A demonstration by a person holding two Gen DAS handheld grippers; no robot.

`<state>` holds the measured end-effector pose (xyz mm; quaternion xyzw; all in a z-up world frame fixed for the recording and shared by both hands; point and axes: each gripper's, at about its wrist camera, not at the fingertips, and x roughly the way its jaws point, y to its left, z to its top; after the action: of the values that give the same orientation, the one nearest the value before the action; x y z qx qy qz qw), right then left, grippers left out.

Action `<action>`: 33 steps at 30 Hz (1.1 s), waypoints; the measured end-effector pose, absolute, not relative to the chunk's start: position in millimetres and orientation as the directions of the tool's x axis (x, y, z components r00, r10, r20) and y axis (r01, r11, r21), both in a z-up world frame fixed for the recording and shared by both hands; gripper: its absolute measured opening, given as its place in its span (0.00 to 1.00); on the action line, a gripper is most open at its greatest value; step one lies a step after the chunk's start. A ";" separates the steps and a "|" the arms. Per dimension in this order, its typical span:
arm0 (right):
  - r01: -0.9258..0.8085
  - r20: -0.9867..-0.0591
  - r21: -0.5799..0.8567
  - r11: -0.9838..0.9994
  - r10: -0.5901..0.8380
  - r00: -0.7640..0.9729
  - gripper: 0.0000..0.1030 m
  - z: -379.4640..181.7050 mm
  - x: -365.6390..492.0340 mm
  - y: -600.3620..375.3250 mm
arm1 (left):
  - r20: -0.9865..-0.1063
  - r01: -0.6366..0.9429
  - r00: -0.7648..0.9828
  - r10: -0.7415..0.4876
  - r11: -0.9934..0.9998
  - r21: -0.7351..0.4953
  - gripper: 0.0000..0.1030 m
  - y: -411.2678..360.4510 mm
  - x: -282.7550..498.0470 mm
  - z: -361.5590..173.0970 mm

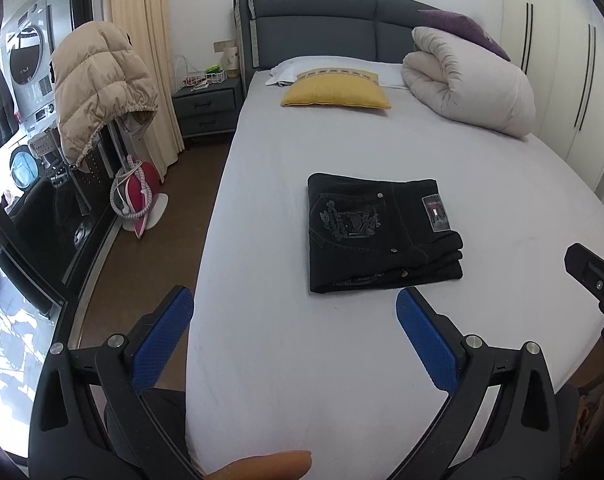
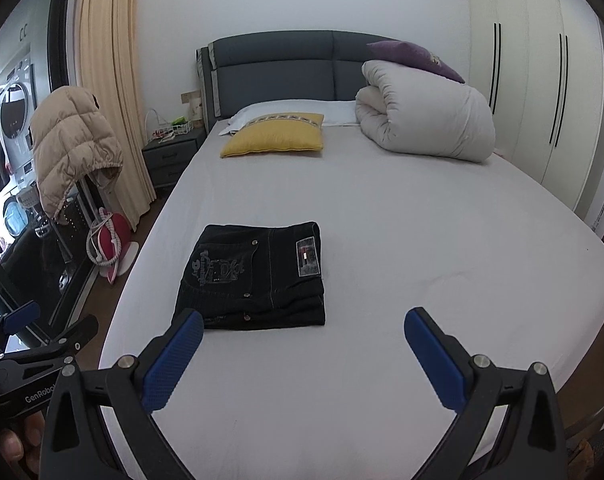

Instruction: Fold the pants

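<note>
One pair of black denim pants, folded into a compact rectangle with an embroidered back pocket and label facing up, lies mid-bed on the pale grey bed sheet. Two blue-padded tongs, left tongs and right tongs, hover spread wide, empty, short of it.

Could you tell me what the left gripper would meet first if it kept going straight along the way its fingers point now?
Probably the folded black pants: they lie on the bed sheet just ahead of the open left gripper, slightly right of centre. Depth is uncertain, so it might touch the sheet first.
</note>
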<state>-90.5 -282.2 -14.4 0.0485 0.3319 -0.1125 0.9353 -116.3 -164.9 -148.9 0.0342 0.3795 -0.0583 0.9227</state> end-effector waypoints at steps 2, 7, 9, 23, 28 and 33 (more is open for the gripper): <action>0.239 -0.639 0.013 0.971 -0.175 0.749 1.00 -16.3 -89.0 -281.5 | -0.707 0.132 0.703 -0.081 0.991 0.018 1.00 -165.0 -114.4 -151.8; 0.232 -0.656 0.010 0.973 -0.169 0.736 1.00 -20.2 -86.2 -280.6 | -0.713 0.129 0.696 -0.077 0.992 0.018 1.00 -165.8 -110.6 -159.2; 0.230 -0.661 0.008 0.973 -0.167 0.732 1.00 -20.9 -85.3 -280.7 | -0.716 0.124 0.695 -0.075 0.992 0.017 1.00 -166.5 -111.7 -161.6; 0.234 -0.678 0.000 0.972 -0.172 0.715 1.00 -25.0 -86.5 -279.2 | -0.728 0.114 0.682 -0.073 0.994 0.006 1.00 -166.8 -108.0 -173.9; 0.233 -0.681 0.001 0.972 -0.170 0.712 1.00 -27.2 -87.1 -279.3 | -0.733 0.111 0.677 -0.075 0.994 0.000 1.00 -166.6 -107.8 -175.8; 0.234 -0.683 0.000 0.972 -0.171 0.710 1.00 -28.5 -87.5 -279.0 | -0.735 0.110 0.675 -0.074 0.994 0.001 1.00 -166.5 -107.0 -177.0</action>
<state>-87.5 -279.0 -28.5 0.0434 0.3644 -0.1096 0.9237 -107.0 -166.5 -177.0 0.0225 0.4002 -0.0504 0.9147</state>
